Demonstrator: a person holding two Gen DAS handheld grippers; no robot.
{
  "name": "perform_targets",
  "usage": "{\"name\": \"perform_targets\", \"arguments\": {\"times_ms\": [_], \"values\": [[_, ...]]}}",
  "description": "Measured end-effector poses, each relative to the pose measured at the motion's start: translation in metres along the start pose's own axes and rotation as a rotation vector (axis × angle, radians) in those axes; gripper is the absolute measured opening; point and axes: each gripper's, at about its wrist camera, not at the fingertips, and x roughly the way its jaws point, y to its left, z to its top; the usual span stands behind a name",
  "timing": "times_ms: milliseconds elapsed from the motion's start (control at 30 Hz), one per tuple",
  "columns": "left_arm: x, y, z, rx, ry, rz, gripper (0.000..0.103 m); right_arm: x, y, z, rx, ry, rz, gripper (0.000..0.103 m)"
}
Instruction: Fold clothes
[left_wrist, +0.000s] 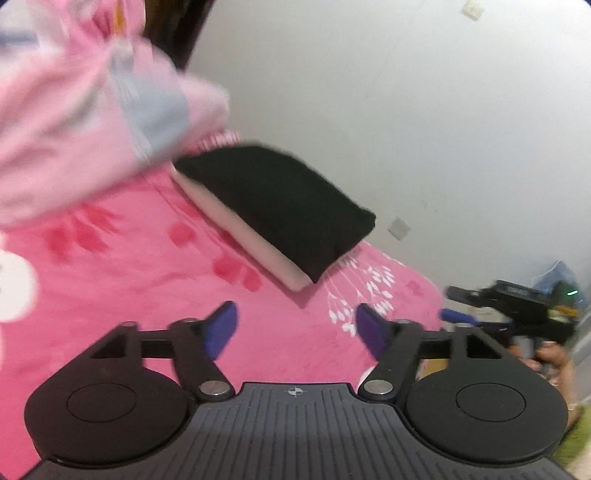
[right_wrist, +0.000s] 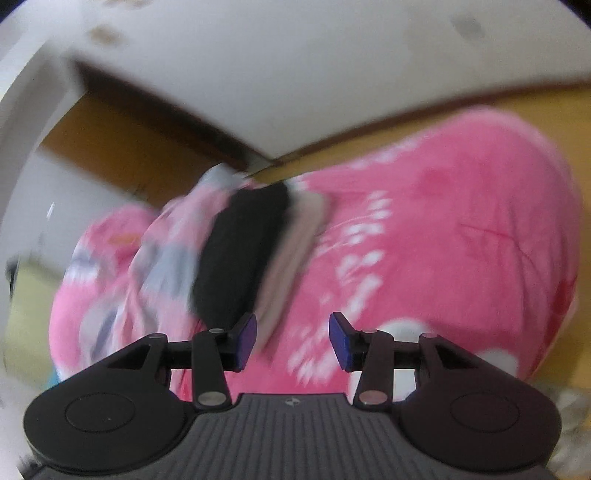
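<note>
Plainly, a folded black garment (left_wrist: 280, 206) lay on a pale folded piece (left_wrist: 251, 240), the two stacked on the bed's pink blanket (left_wrist: 129, 280). Beside the stack sat a crumpled heap of pink-and-grey clothes (left_wrist: 81, 122), blurred in both views. The left tool (left_wrist: 297, 328) stood wide open over the blanket with nothing between its blue pads. The right tool (right_wrist: 292, 341) was also open and empty, near the stack's edge. A white wall (left_wrist: 406, 110) rose behind the bed.
</note>
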Motion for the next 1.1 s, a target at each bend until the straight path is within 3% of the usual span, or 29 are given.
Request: {"name": "perform_targets", "arguments": {"times_ms": [33,67,100,233,333,467,567,700,833,967,1100], "values": [[-0.013,-0.004,-0.003,0.026,-0.024,0.018,0.088,-0.013,0.019,-0.012,-0.073,-0.003,0.003,0.048],[-0.027,-0.009,-0.008,0.049,-0.048,0.036,0.1,-0.024,0.038,-0.025,-0.144,-0.01,0.001,0.054],[-0.042,-0.013,-0.015,0.067,-0.073,0.058,0.103,-0.034,0.057,-0.041,-0.217,-0.015,-0.002,0.063],[-0.093,-0.025,-0.043,0.122,-0.159,0.162,0.103,-0.063,0.119,-0.111,-0.46,-0.049,-0.024,0.07],[-0.117,-0.026,-0.064,0.109,-0.192,0.209,0.103,-0.076,0.153,-0.162,-0.587,-0.085,-0.053,0.078],[-0.137,-0.025,-0.082,0.085,-0.183,0.242,0.103,-0.087,0.188,-0.225,-0.726,-0.107,-0.15,0.085],[-0.147,-0.029,-0.094,0.124,-0.16,0.278,0.103,-0.099,0.211,-0.263,-0.82,-0.182,-0.231,0.102],[-0.159,-0.033,-0.104,0.151,-0.171,0.303,0.103,-0.102,0.232,-0.302,-0.94,-0.258,-0.313,0.103],[-0.165,-0.031,-0.104,0.146,-0.159,0.322,0.103,-0.093,0.24,-0.318,-0.938,-0.287,-0.376,0.103],[-0.17,-0.028,-0.106,0.127,-0.172,0.388,0.103,-0.091,0.246,-0.313,-0.861,-0.307,-0.408,0.103],[-0.175,-0.022,-0.104,0.082,-0.184,0.407,0.103,-0.088,0.249,-0.311,-0.791,-0.3,-0.444,0.103]]}}
